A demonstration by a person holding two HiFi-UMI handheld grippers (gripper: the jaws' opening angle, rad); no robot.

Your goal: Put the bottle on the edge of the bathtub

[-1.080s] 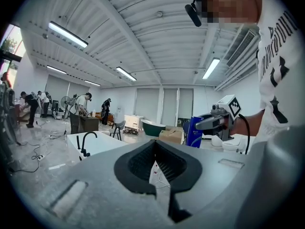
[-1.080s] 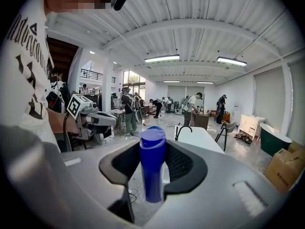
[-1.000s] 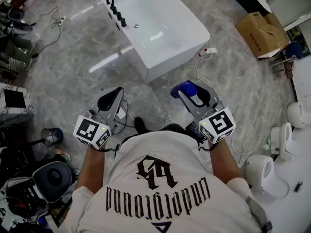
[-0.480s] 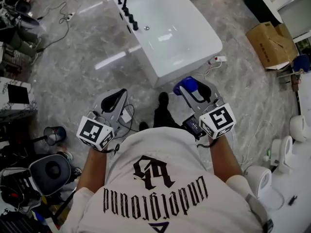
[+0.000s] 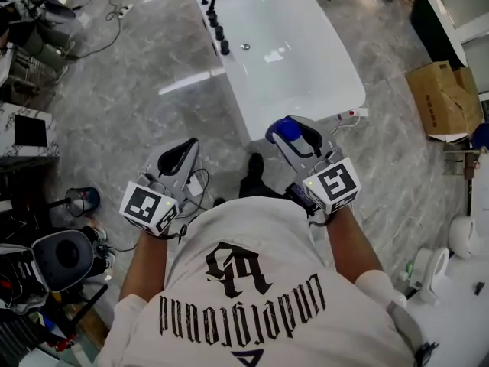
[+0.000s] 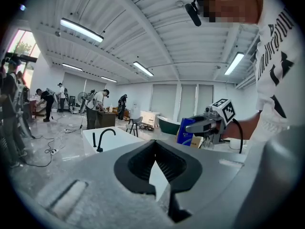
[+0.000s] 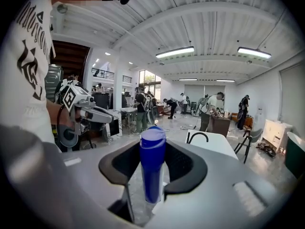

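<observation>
Head view: the right gripper (image 5: 294, 138) holds the blue bottle (image 5: 285, 131) at the bathtub (image 5: 306, 82) corner; the left gripper (image 5: 177, 157) hangs apart.

Left gripper view: jaws pressed together, empty.

Right gripper view: jaws pinch the upright bottle mid-body — probably light, stiff, slick plastic — a sound hold.

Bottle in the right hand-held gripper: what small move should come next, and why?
The right hand-held gripper grips the blue bottle just short of the bathtub, over the floor. The best next move is probably to carry it forward over the near rim, ready to lower.
</observation>
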